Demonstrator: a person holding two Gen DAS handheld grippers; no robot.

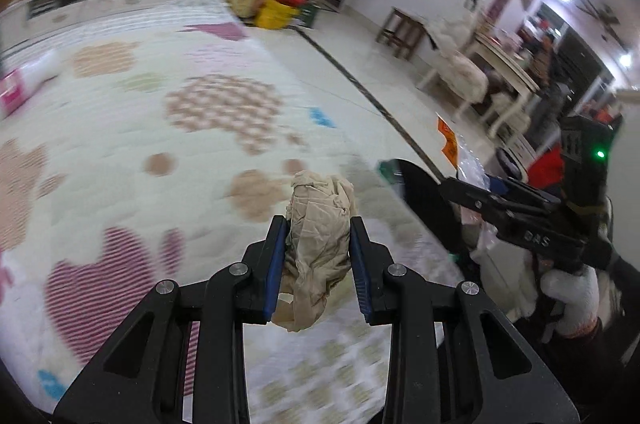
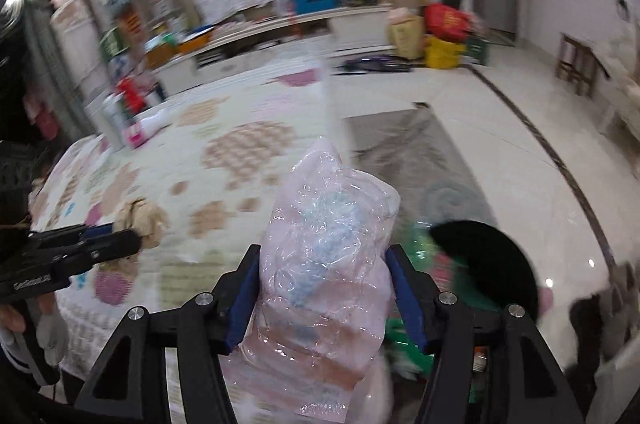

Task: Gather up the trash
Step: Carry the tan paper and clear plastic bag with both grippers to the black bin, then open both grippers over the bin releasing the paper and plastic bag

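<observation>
My left gripper (image 1: 317,224) is shut on a crumpled beige paper wad (image 1: 316,252), held above a patterned quilt (image 1: 160,111). In the right wrist view the same left gripper (image 2: 134,238) comes in from the left with the beige wad (image 2: 142,216) at its tip. My right gripper (image 2: 323,256) grips a crinkled clear plastic bag (image 2: 328,248) that bulges above and below the blue pads (image 2: 242,304). Seen from the left wrist view, the right gripper (image 1: 474,183) reaches in from the right with clear plastic (image 1: 468,159). A black round object (image 2: 484,264) sits just right of it, over green material (image 2: 420,248).
White-gloved hands (image 1: 568,300) hold the grippers. A pink and white pack (image 2: 140,131) lies at the quilt's far edge. Beyond are a white tiled floor (image 2: 520,151), a clear sheet (image 2: 400,139), red and yellow bags (image 2: 444,35), a wooden stool (image 2: 576,63) and a cluttered low cabinet (image 2: 260,35).
</observation>
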